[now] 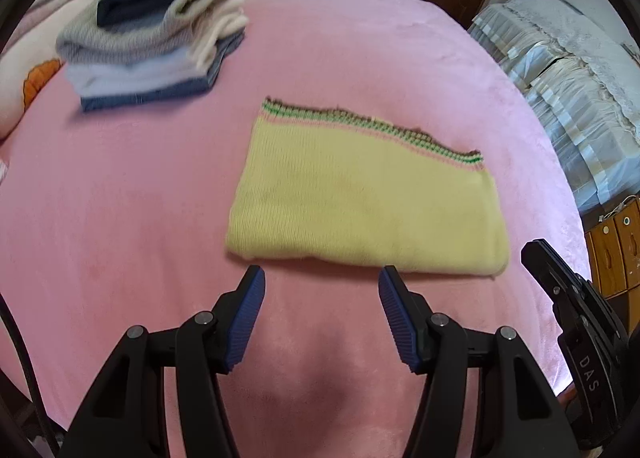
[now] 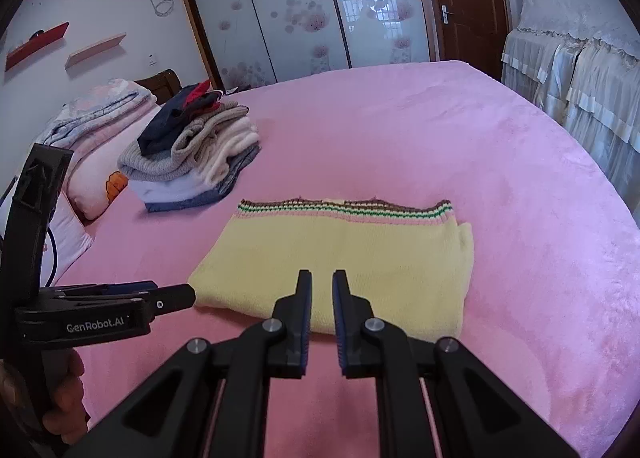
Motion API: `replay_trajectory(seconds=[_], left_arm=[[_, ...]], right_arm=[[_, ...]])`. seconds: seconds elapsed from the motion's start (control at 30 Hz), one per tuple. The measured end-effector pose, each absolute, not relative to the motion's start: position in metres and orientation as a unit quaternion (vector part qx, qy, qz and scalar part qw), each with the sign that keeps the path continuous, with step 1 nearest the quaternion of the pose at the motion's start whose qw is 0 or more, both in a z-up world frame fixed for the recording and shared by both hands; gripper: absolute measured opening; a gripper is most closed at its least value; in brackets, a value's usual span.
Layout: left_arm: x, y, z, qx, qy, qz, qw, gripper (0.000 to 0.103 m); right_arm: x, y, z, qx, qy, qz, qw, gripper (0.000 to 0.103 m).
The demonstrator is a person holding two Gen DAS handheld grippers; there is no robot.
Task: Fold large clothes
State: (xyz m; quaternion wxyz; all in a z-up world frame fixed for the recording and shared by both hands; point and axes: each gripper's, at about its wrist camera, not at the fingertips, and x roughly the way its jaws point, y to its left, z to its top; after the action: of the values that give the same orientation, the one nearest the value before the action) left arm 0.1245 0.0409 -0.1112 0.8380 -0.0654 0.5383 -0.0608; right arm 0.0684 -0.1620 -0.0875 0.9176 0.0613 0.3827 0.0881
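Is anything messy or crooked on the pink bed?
A little. The yellow sweater is folded flat and neat, but the clothes pile behind it is sloppy: its navy top piece sits crooked and the layers stick out unevenly. Nothing looks spilled or torn.

- Soft, even daylight; bright window reflection on the wardrobe doors (image 2: 280, 9) beyond the bed (image 2: 480, 145).
- Left view motion-blurred; right view sharper.
- Fisheye curvature, dark vignetted corners.
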Motion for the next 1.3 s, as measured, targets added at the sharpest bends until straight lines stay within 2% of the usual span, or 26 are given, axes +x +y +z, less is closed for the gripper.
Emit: replay_trajectory(seconds=[0.27, 0.63, 0.97, 1.3], left_arm=[[0.123, 0.047, -0.159, -0.116, 0.562, -0.098, 0.813, 0.058], [0.149, 0.080, -0.224, -0.287, 0.533, -0.142, 0.783, 0.058], [0.178, 0.081, -0.238, -0.366, 0.496, -0.195, 0.763, 0.058], [0.159, 0.091, -0.245, -0.405, 0.480, -0.255, 0.735, 0.058]], right_arm=[[0.064, -0.153, -0.125, 0.056, 0.420, 0.089, 0.901, 0.010], [0.076, -0.142, -0.139, 0.050, 0.424, 0.106, 0.898, 0.010], [0.086, -0.140, -0.148, 0.052, 0.432, 0.111, 0.894, 0.010], [0.096, -0.142, -0.147, 0.074, 0.430, 0.120, 0.892, 0.010]])
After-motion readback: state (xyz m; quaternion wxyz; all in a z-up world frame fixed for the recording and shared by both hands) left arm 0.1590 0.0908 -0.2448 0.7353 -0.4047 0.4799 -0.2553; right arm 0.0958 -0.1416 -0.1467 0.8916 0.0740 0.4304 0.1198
